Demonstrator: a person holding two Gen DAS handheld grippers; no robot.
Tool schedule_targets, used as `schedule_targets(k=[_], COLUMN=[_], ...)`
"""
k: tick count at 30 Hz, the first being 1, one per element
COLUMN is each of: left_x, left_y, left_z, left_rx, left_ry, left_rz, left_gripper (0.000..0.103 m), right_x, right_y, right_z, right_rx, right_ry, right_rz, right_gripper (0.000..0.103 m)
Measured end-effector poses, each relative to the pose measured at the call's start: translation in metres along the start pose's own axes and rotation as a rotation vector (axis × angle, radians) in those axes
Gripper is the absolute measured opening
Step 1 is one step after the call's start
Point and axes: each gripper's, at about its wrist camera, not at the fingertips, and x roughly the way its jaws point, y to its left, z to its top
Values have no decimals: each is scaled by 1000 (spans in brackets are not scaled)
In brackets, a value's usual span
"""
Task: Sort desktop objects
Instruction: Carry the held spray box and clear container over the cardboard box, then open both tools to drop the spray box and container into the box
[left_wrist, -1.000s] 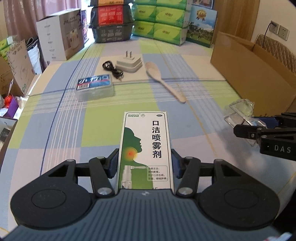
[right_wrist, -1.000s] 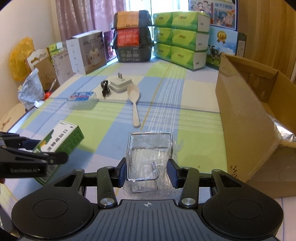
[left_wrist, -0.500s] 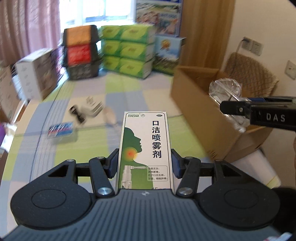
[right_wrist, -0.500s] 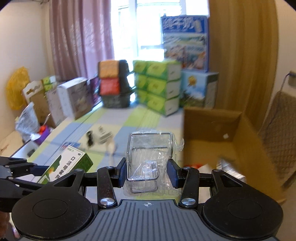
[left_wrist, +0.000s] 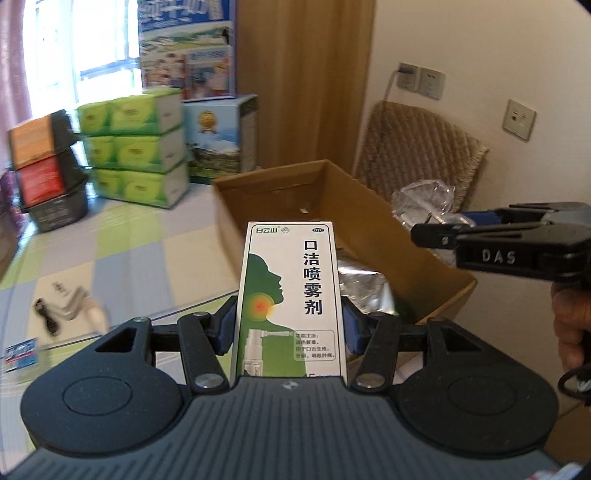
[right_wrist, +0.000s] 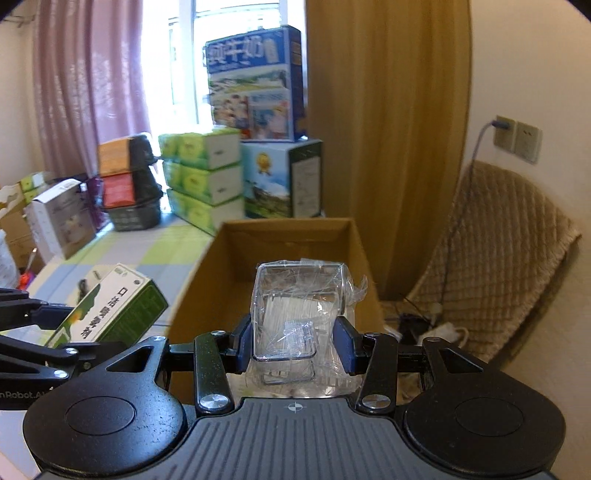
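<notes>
Fingers (left_wrist: 226, 325) of both grippers stay clenched, left on the spray box (left_wrist: 290, 295), right on the clear container (right_wrist: 299, 314), now raised over the cardboard box (right_wrist: 288, 236); only the left view shows, blurred, perhaps a charger (left_wrist: 70, 308) on the surface (left_wrist: 122, 266).

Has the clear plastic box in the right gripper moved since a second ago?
Yes. The clear plastic box, clamped in the right gripper, was low over the tablecloth beside the cardboard box; now it is raised and over that box's open top.
</notes>
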Motion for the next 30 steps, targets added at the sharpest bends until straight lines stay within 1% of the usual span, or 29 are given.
schedule_targets(k=[5,10,11,13,15,21,28,30], left_x=[30,56,59,64,63,52,38,35], left_y=[-21,-28,-28,-29,-27,-13,-3,-1], left_z=[10,15,16,16,16,11,2,0], left_rx=[35,40,43,62,66,29,6,8], left_ry=[28,38,33,40,34,22,15,13], left_rz=[-27,-36,-38,-32,-32,-19,-7,-2], left_gripper=[50,51,52,59,59,59,59,59], right_x=[9,23,24,24,26,29,36,38], right_y=[-23,-31,-32,-34,-34,-32,-20,-17], right_z=[-6,-10,-11,-11,-12,-14,-10,-8], right_rx=[44,58,58,60,59,60,53,51], right_ry=[18,36,38,39,38,48,38,29], right_rz=[-17,-28,-29,-30,-30,-19,11,33], right_gripper=[42,42,42,42,42,42,43,49])
